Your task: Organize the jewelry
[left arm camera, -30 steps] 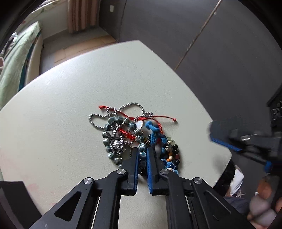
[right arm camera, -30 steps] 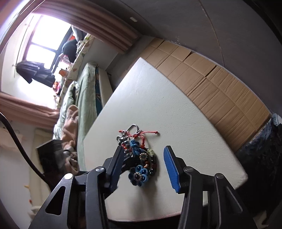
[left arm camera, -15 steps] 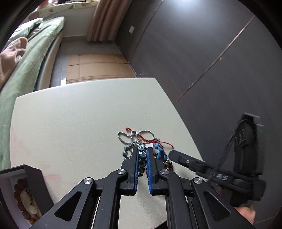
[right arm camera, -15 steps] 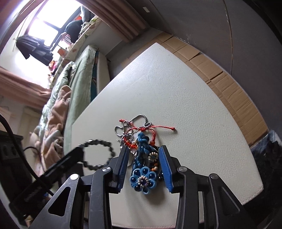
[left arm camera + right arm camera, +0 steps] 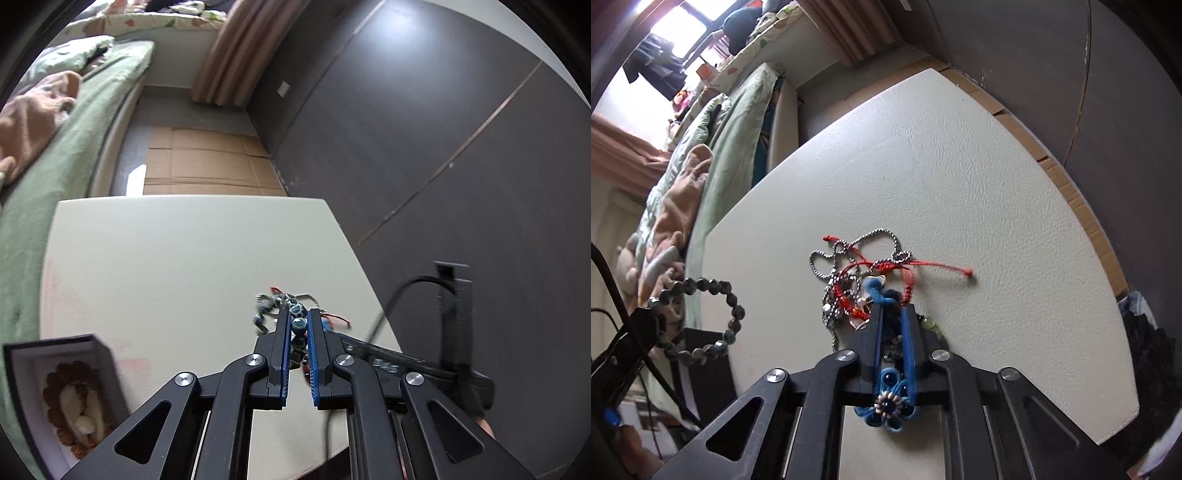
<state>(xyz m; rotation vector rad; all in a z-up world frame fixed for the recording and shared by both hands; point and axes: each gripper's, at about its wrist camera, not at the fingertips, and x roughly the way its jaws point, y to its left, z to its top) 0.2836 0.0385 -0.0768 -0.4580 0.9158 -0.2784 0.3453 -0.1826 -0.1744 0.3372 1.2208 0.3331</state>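
Blue flower bracelet [image 5: 891, 406], right tongs [image 5: 892, 325] closing on it

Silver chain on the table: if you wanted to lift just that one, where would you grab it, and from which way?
Take the silver chain at its far loop, which lies bare on the table beyond the tangle. Come straight down from above, fingers across the strand: it lies flat, and nearer in the red cord crosses it.
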